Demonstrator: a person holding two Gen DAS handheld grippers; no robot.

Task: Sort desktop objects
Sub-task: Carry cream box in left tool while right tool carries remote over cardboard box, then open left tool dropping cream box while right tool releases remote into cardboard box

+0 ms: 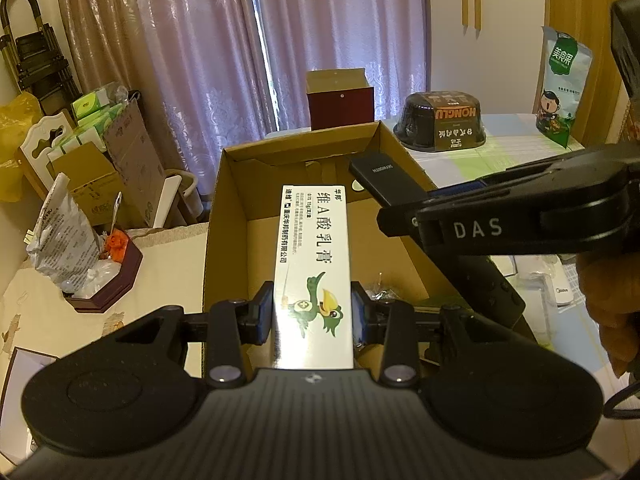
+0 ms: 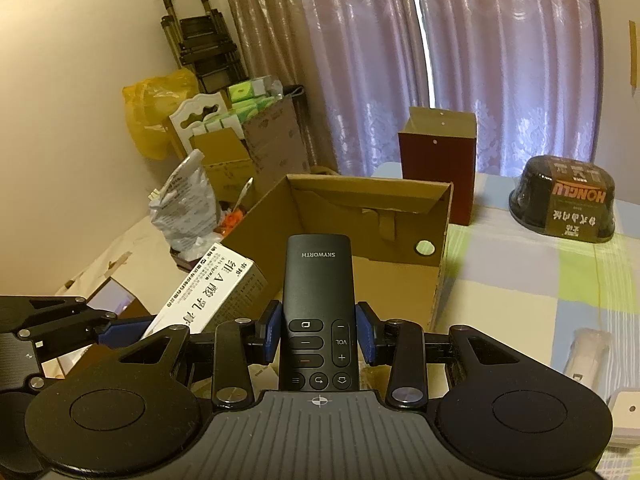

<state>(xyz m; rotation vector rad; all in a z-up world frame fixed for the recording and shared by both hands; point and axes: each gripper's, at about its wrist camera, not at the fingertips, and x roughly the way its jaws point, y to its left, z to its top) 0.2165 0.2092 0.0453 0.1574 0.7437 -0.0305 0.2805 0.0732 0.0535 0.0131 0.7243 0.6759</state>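
Note:
My left gripper is shut on a white ointment box printed with a green bird, and holds it over the open cardboard box. My right gripper is shut on a black Skyworth remote, which points toward the same cardboard box. In the left wrist view the remote reaches in from the right over the box rim. The right wrist view shows the ointment box at lower left, held between the left gripper's blue pads.
A dark red carton stands behind the cardboard box. A black wrapped bowl and a snack bag sit on the checked tablecloth. A red tray with a foil bag lies left. A person's hand is at right.

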